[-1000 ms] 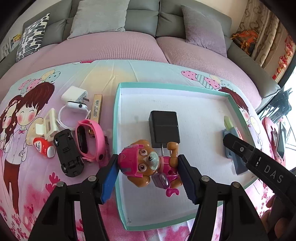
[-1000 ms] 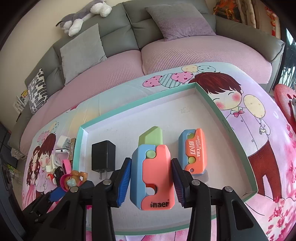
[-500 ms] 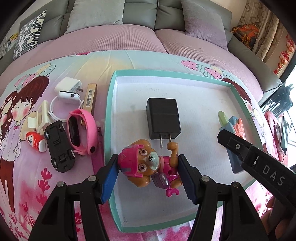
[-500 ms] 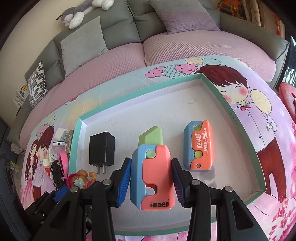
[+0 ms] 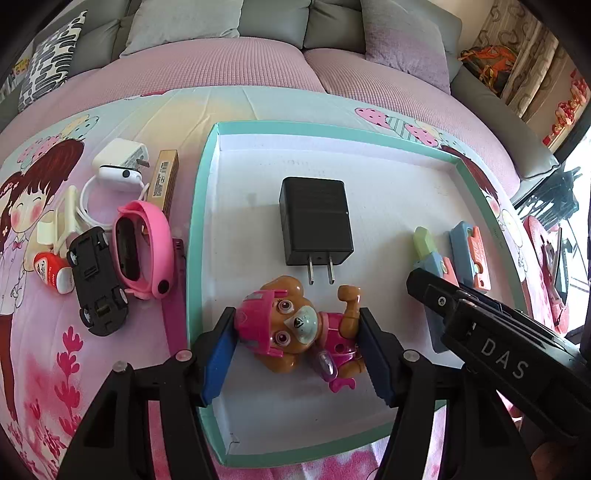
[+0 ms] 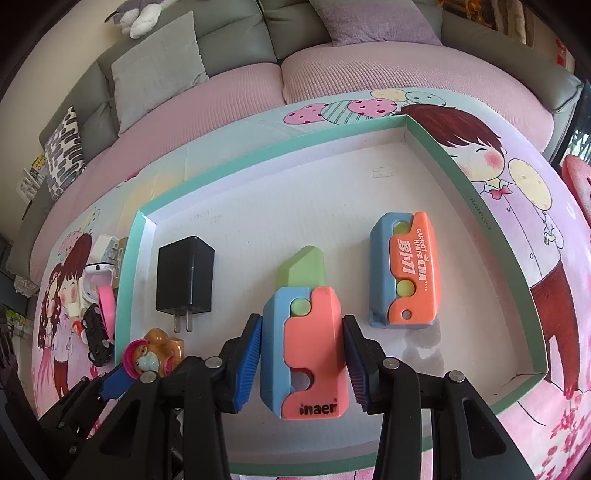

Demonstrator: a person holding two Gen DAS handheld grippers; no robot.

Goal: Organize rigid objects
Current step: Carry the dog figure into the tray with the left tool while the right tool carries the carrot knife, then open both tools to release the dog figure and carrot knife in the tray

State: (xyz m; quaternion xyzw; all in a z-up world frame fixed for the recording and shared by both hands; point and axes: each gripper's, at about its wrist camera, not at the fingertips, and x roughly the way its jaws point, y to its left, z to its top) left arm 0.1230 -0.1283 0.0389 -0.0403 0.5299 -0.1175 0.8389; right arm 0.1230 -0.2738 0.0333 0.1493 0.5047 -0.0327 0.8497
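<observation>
My left gripper (image 5: 297,352) is shut on a brown and pink puppy toy (image 5: 295,332), held over the near left part of the teal-rimmed white tray (image 5: 207,177). My right gripper (image 6: 303,363) is shut on a blue and orange toy carrot knife (image 6: 306,350) with its green blade out, over the tray's near middle (image 6: 480,177). A black charger (image 5: 314,221) and a second carrot knife (image 6: 406,273) lie in the tray. The right gripper also shows in the left wrist view (image 5: 491,336).
Left of the tray on the cartoon cloth lie a pink wristband (image 5: 144,243), a black toy car (image 5: 98,280), a white charger with cable (image 5: 120,162), a yellow box (image 5: 162,181) and a red-capped tube (image 5: 51,271). A sofa with cushions (image 5: 184,29) stands behind.
Both grippers have moved forward over the tray with their toys still held. The tray and the things in it look nearer and lower in both views.
</observation>
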